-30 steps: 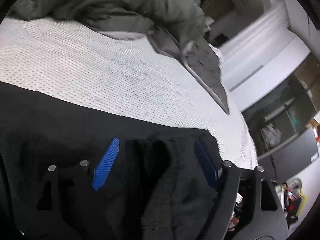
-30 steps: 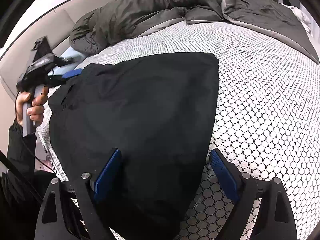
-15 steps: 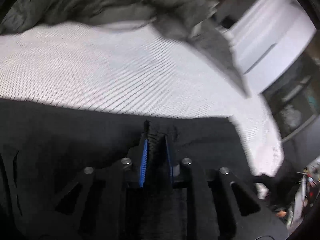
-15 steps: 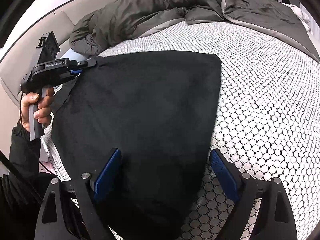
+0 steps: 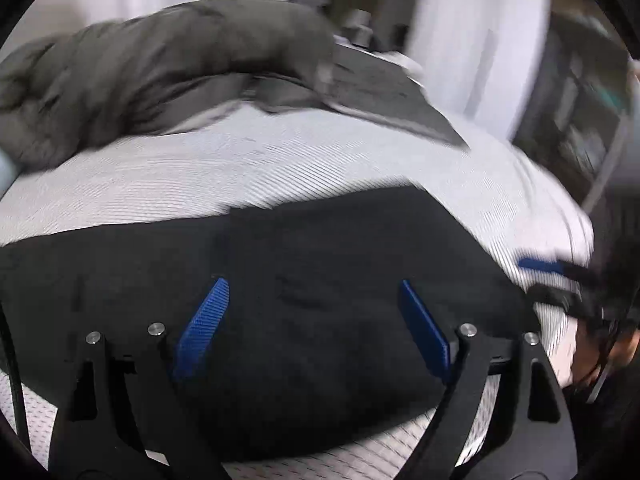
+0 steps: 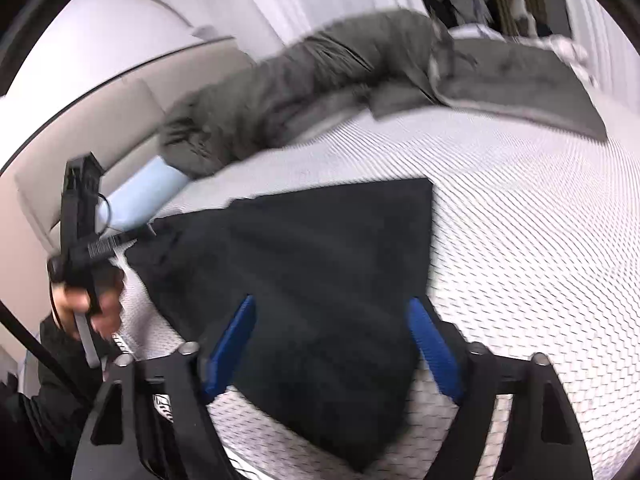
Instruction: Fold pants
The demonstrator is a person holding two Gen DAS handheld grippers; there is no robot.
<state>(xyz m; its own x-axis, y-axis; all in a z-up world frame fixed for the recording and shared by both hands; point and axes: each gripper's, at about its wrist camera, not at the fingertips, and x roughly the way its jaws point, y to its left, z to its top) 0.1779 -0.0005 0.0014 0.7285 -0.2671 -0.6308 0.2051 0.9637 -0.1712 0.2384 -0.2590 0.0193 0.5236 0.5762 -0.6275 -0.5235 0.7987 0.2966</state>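
The black pants (image 6: 320, 272) lie flat and folded on the white honeycomb bed cover (image 6: 520, 216); they also fill the lower middle of the left wrist view (image 5: 320, 280). My left gripper (image 5: 312, 320) is open and empty, raised just above the pants. It also shows at the left of the right wrist view (image 6: 136, 236), off the pants' left corner. My right gripper (image 6: 332, 344) is open and empty over the near edge of the pants. Its blue finger shows at the right of the left wrist view (image 5: 540, 266).
A dark grey-green duvet (image 6: 304, 80) is bunched along the far side of the bed, also in the left wrist view (image 5: 160, 76). A light blue pillow (image 6: 140, 192) lies by the padded headboard (image 6: 80, 140). Both views are motion-blurred.
My left gripper was shut on the pants' edge half a second ago; now it is open and lifted off. Both grippers have pulled back and tilted up. The pants lie flatter.
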